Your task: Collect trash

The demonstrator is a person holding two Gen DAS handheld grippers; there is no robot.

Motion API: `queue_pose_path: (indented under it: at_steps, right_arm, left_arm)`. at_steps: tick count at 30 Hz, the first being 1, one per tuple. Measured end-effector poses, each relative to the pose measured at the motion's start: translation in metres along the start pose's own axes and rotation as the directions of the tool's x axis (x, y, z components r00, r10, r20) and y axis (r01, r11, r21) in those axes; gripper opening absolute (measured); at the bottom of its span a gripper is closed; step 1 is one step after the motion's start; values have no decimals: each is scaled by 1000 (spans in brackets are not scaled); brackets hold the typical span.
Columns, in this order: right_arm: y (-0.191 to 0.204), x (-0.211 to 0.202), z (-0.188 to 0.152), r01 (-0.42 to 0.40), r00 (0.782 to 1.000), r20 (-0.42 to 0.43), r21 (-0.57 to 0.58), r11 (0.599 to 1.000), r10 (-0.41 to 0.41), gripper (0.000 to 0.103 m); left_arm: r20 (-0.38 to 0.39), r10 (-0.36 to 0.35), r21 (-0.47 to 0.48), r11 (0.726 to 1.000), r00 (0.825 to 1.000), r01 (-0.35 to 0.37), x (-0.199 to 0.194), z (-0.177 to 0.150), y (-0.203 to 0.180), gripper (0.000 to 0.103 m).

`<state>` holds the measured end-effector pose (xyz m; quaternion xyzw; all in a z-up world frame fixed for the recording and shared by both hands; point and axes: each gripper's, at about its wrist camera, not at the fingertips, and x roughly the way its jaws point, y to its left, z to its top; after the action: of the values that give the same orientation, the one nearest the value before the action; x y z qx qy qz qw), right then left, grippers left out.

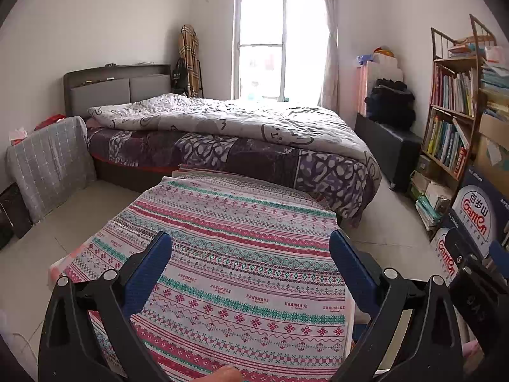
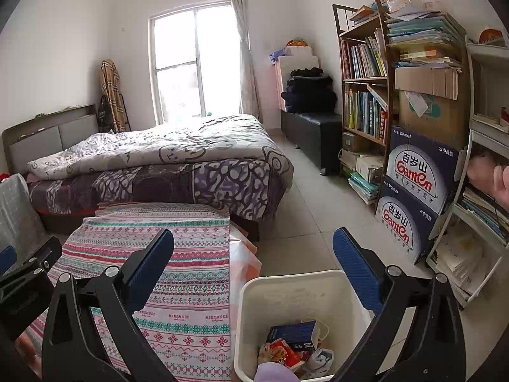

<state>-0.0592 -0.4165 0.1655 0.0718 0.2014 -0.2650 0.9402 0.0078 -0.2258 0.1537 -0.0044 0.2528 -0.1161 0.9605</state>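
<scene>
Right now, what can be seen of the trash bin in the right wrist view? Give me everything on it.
The trash bin is a cream-white, plastic-looking tub with a rounded rectangular rim, open-topped and upright on the tiled floor. It stands just right of the patterned tablecloth, close to it; contact cannot be judged. Its inner walls look scuffed. Inside lie a dark blue carton, a red printed wrapper, crumpled white paper and something pale purple. The open right gripper hovers above it, touching nothing.

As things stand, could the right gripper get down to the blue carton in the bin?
Probably yes. The right gripper hangs over the white bin, jaws open and empty; the bin has no lid, and the blue carton lies on top of the trash, uncovered.
</scene>
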Motion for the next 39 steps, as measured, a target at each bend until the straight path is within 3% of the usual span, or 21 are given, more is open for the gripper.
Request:
queue_pose_path:
  at_steps: [39]
  right_arm:
    - [0, 3, -4, -4, 1000, -18, -4, 1000, 4, 96]
  left_arm:
    - [-24, 23, 6, 1000, 999, -22, 6, -5, 2, 96]
